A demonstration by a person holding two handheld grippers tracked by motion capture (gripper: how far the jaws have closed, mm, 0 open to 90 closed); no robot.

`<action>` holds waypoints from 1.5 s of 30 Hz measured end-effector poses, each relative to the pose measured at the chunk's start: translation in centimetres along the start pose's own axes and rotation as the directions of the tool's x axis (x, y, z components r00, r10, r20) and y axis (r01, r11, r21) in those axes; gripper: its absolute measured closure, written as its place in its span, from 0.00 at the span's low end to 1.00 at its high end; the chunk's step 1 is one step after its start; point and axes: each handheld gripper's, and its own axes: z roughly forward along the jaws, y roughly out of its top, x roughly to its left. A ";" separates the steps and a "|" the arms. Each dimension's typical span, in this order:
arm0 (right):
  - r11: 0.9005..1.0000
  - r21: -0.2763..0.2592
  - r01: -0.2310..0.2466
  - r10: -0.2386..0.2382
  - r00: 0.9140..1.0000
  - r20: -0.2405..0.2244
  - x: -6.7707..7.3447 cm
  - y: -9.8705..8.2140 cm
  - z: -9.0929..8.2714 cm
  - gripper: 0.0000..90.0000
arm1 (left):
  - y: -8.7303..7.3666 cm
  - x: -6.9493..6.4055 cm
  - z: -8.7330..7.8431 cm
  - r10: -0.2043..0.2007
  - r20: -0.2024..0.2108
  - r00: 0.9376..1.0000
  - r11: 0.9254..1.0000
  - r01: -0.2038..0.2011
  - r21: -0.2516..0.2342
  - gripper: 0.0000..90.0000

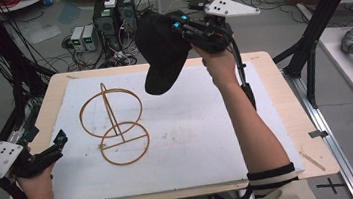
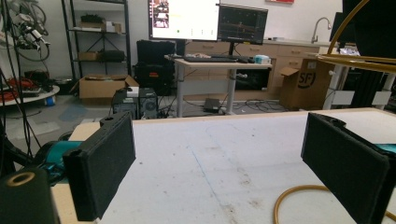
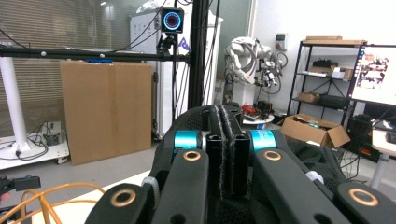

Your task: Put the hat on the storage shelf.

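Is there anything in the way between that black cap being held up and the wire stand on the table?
Nothing visible. The right gripper, shut on the black cap, holds it in the air behind the wire stand. The space between cap and stand looks open. The left gripper rests open beside the stand at the table's left edge.

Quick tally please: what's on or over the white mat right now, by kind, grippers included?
Cap: 1, black, held above the mat by the right gripper
Wire stand: 1, tan, on the mat
Grippers: 2, the left gripper open at the mat's edge
Total: 4
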 end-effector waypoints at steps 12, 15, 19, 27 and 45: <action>0.999 -0.037 0.018 -0.018 1.000 0.001 1.8 3.3 1.7 1.00 | 0.0 0.3 -0.1 -0.012 -0.005 1.000 1.000 0.012 -0.008 0.11; 0.998 -0.056 0.017 -0.018 1.000 -0.019 2.6 4.2 2.2 1.00 | 0.0 0.4 -0.2 -0.014 -0.006 1.000 1.000 0.014 -0.008 0.11; 0.997 -0.073 0.010 -0.014 0.999 -0.049 4.0 5.2 2.7 1.00 | 0.0 0.5 -0.3 -0.018 -0.008 1.000 1.000 0.018 -0.013 0.11; 0.996 -0.085 0.028 -0.036 0.995 -0.096 7.1 6.3 4.1 1.00 | 0.0 0.7 -0.5 -0.029 -0.015 0.999 0.999 0.028 -0.019 0.11; 0.995 -0.095 0.042 -0.056 0.987 -0.150 11.0 6.9 5.7 1.00 | -0.1 1.1 -0.8 -0.045 -0.026 0.999 0.999 0.044 -0.028 0.11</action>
